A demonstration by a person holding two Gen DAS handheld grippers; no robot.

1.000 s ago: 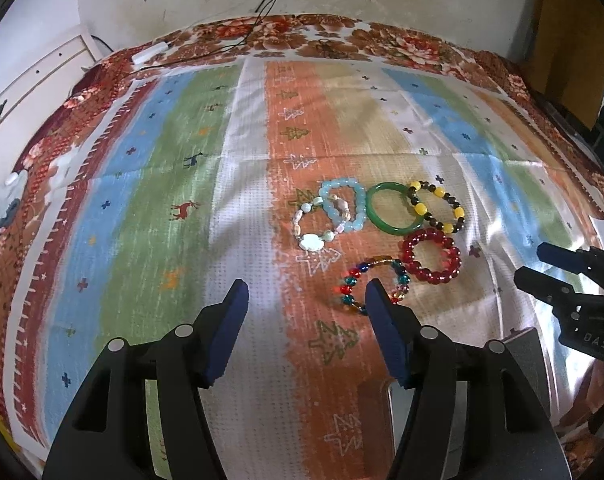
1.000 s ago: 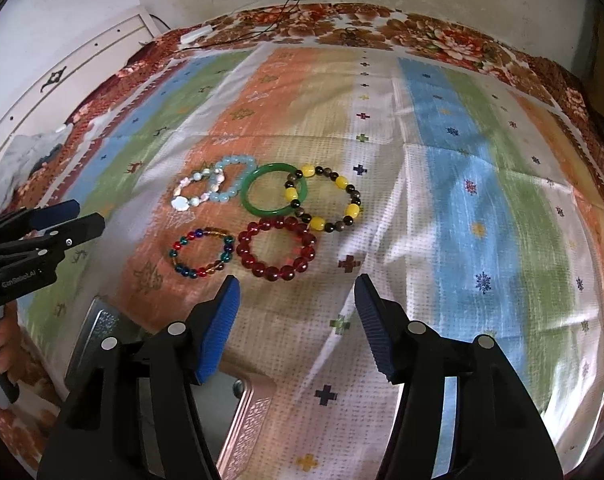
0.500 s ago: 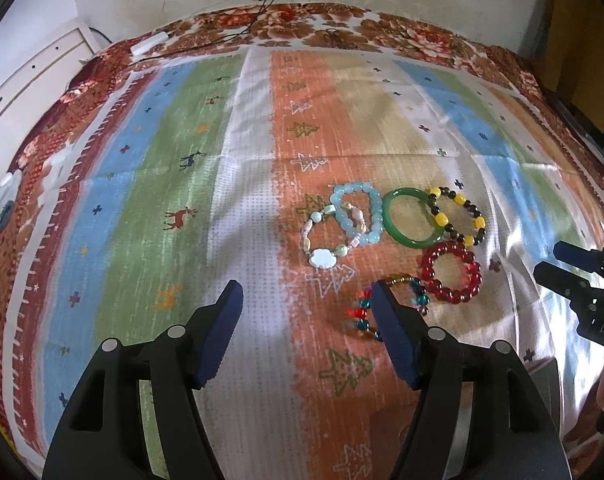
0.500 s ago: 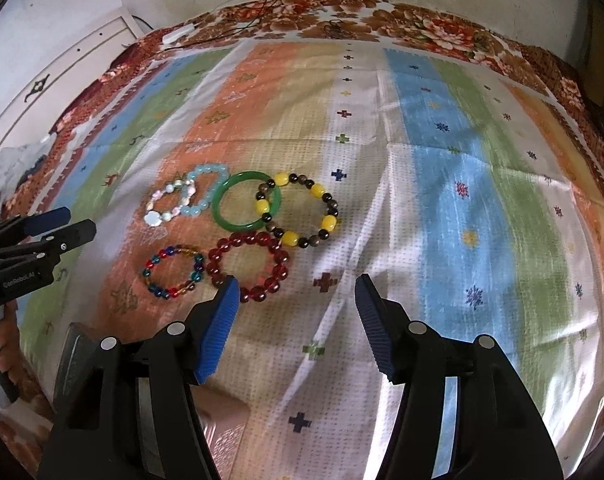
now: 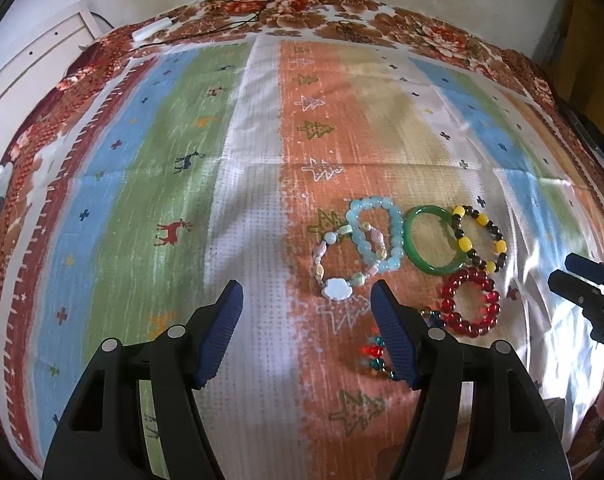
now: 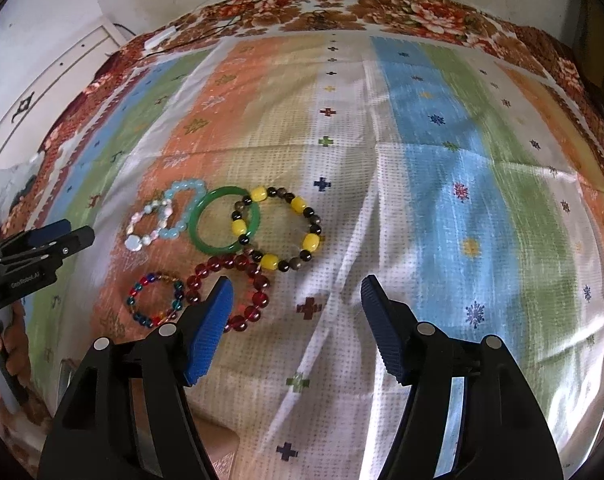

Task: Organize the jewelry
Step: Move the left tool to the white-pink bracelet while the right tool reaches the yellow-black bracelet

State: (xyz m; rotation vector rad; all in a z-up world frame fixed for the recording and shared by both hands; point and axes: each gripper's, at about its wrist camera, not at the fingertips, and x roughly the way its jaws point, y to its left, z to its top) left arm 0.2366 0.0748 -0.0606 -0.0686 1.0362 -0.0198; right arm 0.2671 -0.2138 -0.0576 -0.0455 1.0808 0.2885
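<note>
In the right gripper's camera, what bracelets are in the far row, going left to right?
Pastel bracelet with a white charm → light blue bead bracelet → green bangle → yellow-and-dark bead bracelet.

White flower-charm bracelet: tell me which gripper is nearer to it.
Left. The left gripper, open, hovers just short of the white flower-charm bracelet. The right gripper, jaws opening on nothing, sits farther off, past the red bracelet.

I am looking into a home bedroom: a striped, patterned cloth (image 5: pixel 174 184) is covering a floral-edged bed (image 5: pixel 382 24) beside white panelled furniture (image 5: pixel 34 60).
</note>
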